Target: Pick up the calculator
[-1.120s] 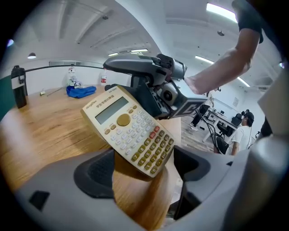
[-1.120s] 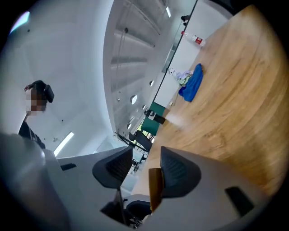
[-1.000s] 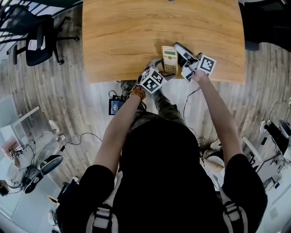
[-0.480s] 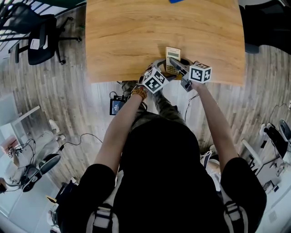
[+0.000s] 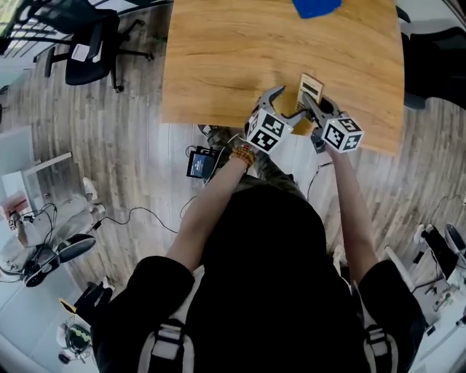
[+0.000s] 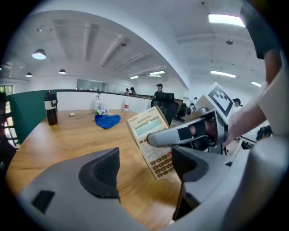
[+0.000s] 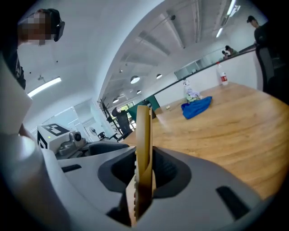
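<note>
Right tool (image 7: 143,177): jaws narrow and clamped on the calculator (image 7: 143,144), which shows edge-on between the pads. These jaws have just been closing with the calculator between them.

Calculator position: in the left gripper view it is tilted with its keypad end lowest, over the near part of the tabletop (image 5: 233,58). Whether it still touches the wood cannot be told.

Left tool (image 6: 144,168): jaws wide apart, with nothing gripped. It sits just beside the calculator, apart from it.

Also noted: a blue cloth (image 5: 315,6) at the far side of the tabletop, and a dark bottle (image 6: 51,108) at its far left edge.
</note>
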{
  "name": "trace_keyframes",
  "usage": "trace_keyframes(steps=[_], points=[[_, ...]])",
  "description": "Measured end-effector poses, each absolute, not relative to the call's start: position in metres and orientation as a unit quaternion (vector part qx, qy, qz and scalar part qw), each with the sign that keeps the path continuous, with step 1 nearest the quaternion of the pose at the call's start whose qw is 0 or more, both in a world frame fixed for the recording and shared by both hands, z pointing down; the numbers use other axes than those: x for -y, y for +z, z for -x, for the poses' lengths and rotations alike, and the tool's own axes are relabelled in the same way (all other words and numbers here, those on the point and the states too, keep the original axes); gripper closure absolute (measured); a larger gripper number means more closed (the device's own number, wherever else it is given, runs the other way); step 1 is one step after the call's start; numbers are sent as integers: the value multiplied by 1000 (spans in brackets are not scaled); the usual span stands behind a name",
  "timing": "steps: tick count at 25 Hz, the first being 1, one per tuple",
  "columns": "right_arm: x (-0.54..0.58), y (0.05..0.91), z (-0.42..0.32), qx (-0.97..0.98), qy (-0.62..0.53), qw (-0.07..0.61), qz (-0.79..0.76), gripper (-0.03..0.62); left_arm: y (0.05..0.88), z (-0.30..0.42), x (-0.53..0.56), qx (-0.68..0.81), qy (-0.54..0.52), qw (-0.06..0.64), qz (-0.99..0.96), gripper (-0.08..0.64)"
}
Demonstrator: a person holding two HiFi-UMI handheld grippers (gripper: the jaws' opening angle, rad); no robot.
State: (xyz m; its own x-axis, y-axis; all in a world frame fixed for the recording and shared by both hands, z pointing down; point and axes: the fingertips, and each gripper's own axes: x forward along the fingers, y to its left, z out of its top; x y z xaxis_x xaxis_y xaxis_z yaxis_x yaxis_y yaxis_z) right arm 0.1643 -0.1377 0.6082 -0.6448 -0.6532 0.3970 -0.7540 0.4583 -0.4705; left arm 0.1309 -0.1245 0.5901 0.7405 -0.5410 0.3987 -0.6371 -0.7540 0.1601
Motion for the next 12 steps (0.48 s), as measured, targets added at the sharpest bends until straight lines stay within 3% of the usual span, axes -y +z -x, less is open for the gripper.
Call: trace_keyframes(steps=[12], points=[[183, 440, -188, 864, 160, -51, -475, 503, 457, -101, 186, 414, 73, 66, -905, 166]])
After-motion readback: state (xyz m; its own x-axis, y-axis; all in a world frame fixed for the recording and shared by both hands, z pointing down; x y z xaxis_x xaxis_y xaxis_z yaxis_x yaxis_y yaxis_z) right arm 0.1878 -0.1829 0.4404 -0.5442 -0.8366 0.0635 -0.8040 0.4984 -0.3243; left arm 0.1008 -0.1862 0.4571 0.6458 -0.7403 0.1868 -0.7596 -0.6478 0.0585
